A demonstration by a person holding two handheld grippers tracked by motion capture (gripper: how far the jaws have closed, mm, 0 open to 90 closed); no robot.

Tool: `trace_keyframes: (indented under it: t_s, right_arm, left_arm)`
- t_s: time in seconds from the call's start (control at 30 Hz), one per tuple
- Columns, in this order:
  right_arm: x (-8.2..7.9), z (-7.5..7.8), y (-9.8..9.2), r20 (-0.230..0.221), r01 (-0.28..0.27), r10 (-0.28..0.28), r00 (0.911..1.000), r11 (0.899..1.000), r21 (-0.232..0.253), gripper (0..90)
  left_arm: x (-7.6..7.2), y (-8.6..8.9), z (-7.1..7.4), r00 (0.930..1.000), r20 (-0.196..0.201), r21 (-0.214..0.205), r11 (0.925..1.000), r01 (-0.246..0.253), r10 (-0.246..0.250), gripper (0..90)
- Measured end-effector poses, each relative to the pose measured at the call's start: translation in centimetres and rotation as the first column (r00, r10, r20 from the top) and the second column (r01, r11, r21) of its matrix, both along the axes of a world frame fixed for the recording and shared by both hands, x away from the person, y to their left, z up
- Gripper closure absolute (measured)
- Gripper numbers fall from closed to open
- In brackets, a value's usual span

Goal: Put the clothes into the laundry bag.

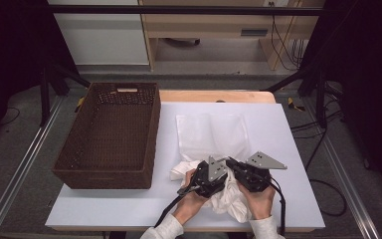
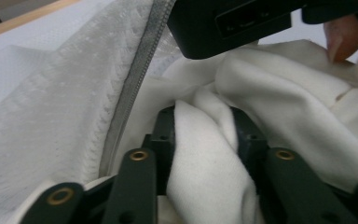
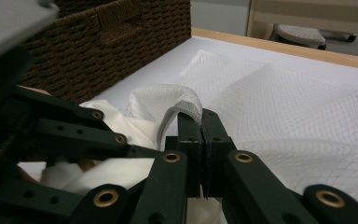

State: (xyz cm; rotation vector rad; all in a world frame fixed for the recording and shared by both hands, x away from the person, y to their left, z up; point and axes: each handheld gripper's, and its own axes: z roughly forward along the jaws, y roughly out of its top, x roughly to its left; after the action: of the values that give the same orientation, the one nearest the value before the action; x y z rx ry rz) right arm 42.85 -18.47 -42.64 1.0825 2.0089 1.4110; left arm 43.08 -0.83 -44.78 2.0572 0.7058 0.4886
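Two grippers at near table edge. Right gripper (image 3: pixel 201 122) clamped tight on mesh bag (image 1: pixel 213 133) zipper rim, holding mouth up. Left gripper (image 2: pixel 205 126) part-open, pinching white garment (image 2: pixel 279 93), bag mouth just ahead, left of the fold.

We find no readable text, label, brand or number anywhere (any markings are too blurred to read).

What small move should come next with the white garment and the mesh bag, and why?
Probably push the white garment deeper into the mesh laundry bag. The right gripper is shut on the bag's zipper edge, holding the mouth up, while the left gripper has a fold of garment between its jaws at the opening.
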Motion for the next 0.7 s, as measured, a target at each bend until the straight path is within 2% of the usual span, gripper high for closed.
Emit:
trace_keyframes:
  t_s: [0.03, 0.07, 0.1, 0.13, 0.23, 0.33, 0.37, 0.43, 0.5, 0.53, 0.57, 0.6, 0.63, 0.67, 0.7]
  right_arm:
    - [0.0, 0.0, 0.0, 0.001, 0.007, -0.007, 1.0000, 1.000, -0.008, 89.0]
    - [0.0, -0.1, 0.0, 0.000, 0.008, -0.008, 1.0000, 1.000, -0.010, 89.0]
    - [0.0, -0.2, 0.0, 0.000, 0.009, -0.009, 1.0000, 1.000, -0.012, 89.0]
    - [0.1, -0.2, -0.1, 0.000, 0.010, -0.010, 0.9999, 1.000, -0.013, 89.0]
    - [0.1, -0.3, 0.0, -0.005, 0.009, -0.009, 1.0000, 1.000, -0.014, 89.0]
    - [0.1, -0.3, 0.2, -0.008, 0.010, -0.011, 0.9999, 1.000, -0.026, 89.0]
    - [0.2, -0.4, 0.2, -0.009, 0.010, -0.010, 0.9999, 1.000, -0.028, 89.0]
    - [0.2, -0.5, 0.3, -0.011, 0.005, -0.006, 0.9999, 0.999, -0.036, 89.0]
    - [0.2, -0.5, 0.5, -0.015, 0.007, -0.007, 0.9999, 0.999, -0.036, 88.9]
    - [0.2, -0.6, 0.5, -0.017, 0.006, -0.006, 0.9998, 0.999, -0.037, 89.0]
    - [0.2, -0.6, 0.5, -0.015, 0.004, -0.004, 0.9999, 0.999, -0.042, 89.0]
    - [0.2, -0.6, 0.5, -0.016, 0.005, -0.005, 0.9999, 0.999, -0.044, 89.0]
    - [0.2, -0.6, 0.5, -0.017, 0.006, -0.007, 0.9998, 0.999, -0.043, 89.0]
    - [0.3, -0.6, 0.5, -0.016, 0.006, -0.007, 0.9999, 0.999, -0.039, 89.0]
    - [0.3, -0.6, 0.5, -0.019, 0.006, -0.007, 0.9998, 0.999, -0.038, 89.0]
  left_arm:
    - [-0.1, 0.4, 0.2, 0.9997, -0.009, 0.004, 0.9998, -0.021, 0.021, 43.1]
    - [-0.1, 1.1, 0.6, 0.9992, -0.039, -0.005, 0.9999, -0.011, 0.011, 31.9]
    - [-0.2, 1.9, 0.9, 0.9983, -0.057, -0.031, 0.9995, 0.004, -0.006, 29.0]
    - [-0.4, 2.7, 1.2, 0.9984, -0.057, -0.042, 0.9991, 0.005, -0.007, 25.9]
    - [-0.8, 5.4, 1.9, 0.9994, -0.034, -0.047, 0.9989, -0.008, 0.006, 21.1]
    - [-0.5, 7.5, 1.5, 0.9979, -0.048, -0.029, 0.9986, -0.045, 0.043, 18.2]
    - [-0.4, 7.9, 1.0, 0.9969, -0.062, -0.022, 0.9984, -0.051, 0.050, 17.5]
    - [0.1, 8.2, -0.4, 0.9921, -0.115, -0.006, 0.9987, -0.051, 0.050, 16.4]
    - [0.7, 8.1, -2.0, 0.9842, -0.174, -0.026, 0.9988, -0.042, 0.036, 15.5]
    - [1.0, 8.1, -2.5, 0.9768, -0.211, -0.046, 0.9979, -0.045, 0.035, 15.7]
    - [1.2, 8.2, -2.8, 0.9688, -0.247, -0.075, 0.9966, -0.035, 0.016, 20.7]
    - [1.2, 8.2, -2.9, 0.9651, -0.261, -0.107, 0.9942, -0.010, -0.018, 31.6]
    - [0.9, 8.2, -2.8, 0.9680, -0.248, -0.120, 0.9927, 0.010, -0.040, 44.1]
    - [0.5, 8.0, -2.5, 0.9738, -0.223, -0.104, 0.9944, 0.021, -0.044, 56.0]
    - [0.1, 7.8, -2.2, 0.9807, -0.192, -0.075, 0.9969, 0.025, -0.039, 61.8]
